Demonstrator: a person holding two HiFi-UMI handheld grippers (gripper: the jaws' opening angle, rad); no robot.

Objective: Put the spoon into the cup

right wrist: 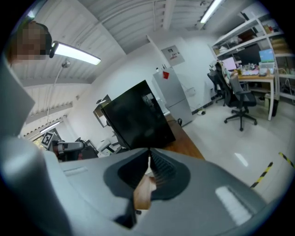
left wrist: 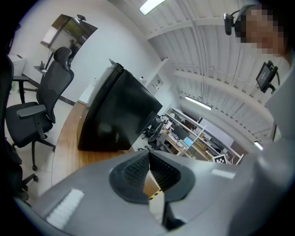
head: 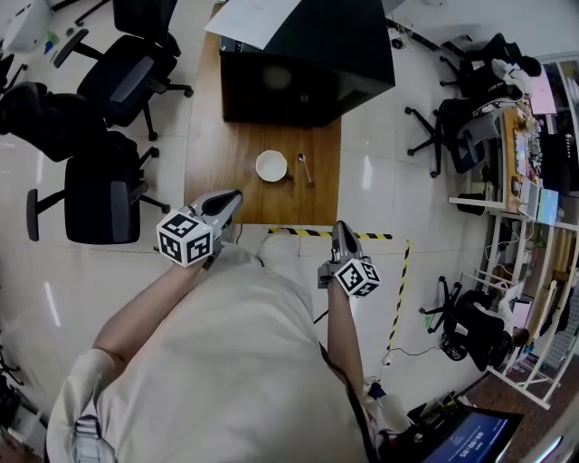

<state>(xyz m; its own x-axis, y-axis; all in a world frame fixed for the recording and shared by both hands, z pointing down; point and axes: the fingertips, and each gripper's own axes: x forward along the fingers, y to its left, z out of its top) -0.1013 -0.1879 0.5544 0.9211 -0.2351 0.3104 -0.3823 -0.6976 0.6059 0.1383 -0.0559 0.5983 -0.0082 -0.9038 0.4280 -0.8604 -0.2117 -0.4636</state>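
Note:
A white cup (head: pixel 271 165) stands on the wooden table (head: pixel 217 154) near its front edge, seen from above in the head view. A metal spoon (head: pixel 306 169) lies flat on the wood just right of the cup. My left gripper (head: pixel 230 201) hovers over the table's front left corner, jaws shut and empty. My right gripper (head: pixel 341 234) hangs off the table's front right corner, over the floor, also shut with nothing in it. In both gripper views the jaw tips meet, with my left gripper (left wrist: pixel 148 156) and right gripper (right wrist: pixel 148 155) aimed toward the black box; cup and spoon are hidden there.
A large black box (head: pixel 308 63) fills the far half of the table, with a white sheet (head: pixel 253 20) on top. Black office chairs (head: pixel 99 185) stand at the left. Yellow-black floor tape (head: pixel 362 235) runs by the table's front. Desks and chairs crowd the right side.

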